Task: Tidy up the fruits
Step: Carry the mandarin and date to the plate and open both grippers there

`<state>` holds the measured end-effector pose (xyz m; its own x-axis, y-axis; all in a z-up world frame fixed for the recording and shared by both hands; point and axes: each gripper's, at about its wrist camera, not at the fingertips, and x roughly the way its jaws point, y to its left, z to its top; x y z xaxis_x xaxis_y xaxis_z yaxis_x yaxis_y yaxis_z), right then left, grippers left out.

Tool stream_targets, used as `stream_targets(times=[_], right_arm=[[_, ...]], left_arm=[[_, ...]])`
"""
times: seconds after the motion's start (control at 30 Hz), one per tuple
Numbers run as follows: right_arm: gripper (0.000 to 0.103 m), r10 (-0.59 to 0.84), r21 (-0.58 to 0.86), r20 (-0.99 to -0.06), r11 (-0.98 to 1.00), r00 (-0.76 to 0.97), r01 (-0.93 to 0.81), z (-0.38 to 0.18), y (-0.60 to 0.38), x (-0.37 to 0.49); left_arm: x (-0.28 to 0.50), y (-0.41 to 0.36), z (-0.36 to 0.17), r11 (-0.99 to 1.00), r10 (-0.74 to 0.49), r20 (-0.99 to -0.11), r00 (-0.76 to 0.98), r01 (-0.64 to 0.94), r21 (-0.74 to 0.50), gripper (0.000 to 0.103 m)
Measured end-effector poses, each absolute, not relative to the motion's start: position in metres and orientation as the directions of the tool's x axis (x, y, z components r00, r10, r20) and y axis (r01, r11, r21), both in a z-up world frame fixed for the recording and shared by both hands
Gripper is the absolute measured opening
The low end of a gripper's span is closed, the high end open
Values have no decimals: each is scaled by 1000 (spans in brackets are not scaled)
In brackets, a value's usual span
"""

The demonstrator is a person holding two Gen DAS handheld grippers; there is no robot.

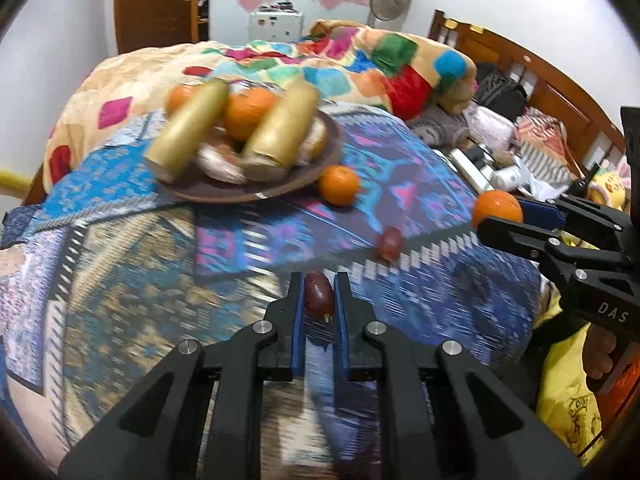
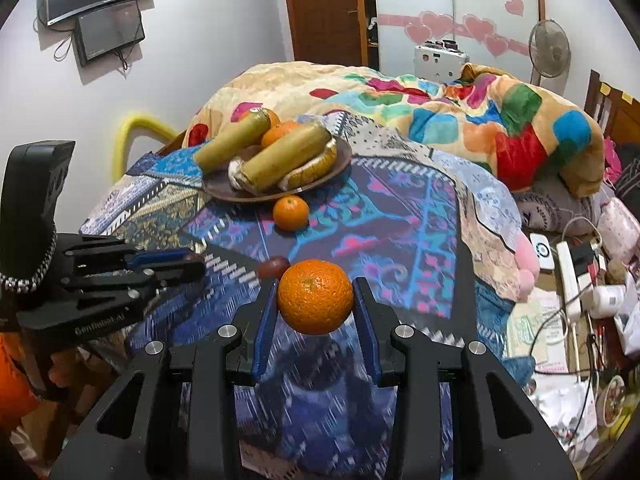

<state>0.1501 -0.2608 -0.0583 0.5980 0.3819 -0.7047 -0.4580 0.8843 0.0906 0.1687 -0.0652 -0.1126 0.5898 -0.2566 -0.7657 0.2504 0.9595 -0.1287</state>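
Left black two-finger gripper (image 1: 319,296) pinched small dark-red oval fruit (image 1: 319,294) between blue pads, above patterned blue bedcloth (image 1: 240,248). Right black gripper (image 2: 316,300) clamped on round orange (image 2: 315,297), held off cloth. Second dark-red fruit (image 1: 390,242) lay loose on cloth; another orange (image 1: 338,185) touching brown round plate (image 1: 256,194) loaded with yellow-green rolls and oranges.

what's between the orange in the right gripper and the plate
One loose orange lies on the bedspread just in front of the plate, on the straight line from the held orange. A small dark red fruit lies nearer. Both sit low, so the right gripper can probably carry over them.
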Motion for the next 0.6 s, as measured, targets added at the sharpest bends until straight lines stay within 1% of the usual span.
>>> stream_targets(times=[0.3,0.6], right_arm=[[34,400,87,-701,870,590,-486,-59,-226,185],[34,396,60,-716,855,574,-515,-67,-190,219]], left_arm=[[203,-14,-102,976,-206,-749,630,183,-114,14],[244,-6,-104,974,-210,-742,637,199,-105,14]])
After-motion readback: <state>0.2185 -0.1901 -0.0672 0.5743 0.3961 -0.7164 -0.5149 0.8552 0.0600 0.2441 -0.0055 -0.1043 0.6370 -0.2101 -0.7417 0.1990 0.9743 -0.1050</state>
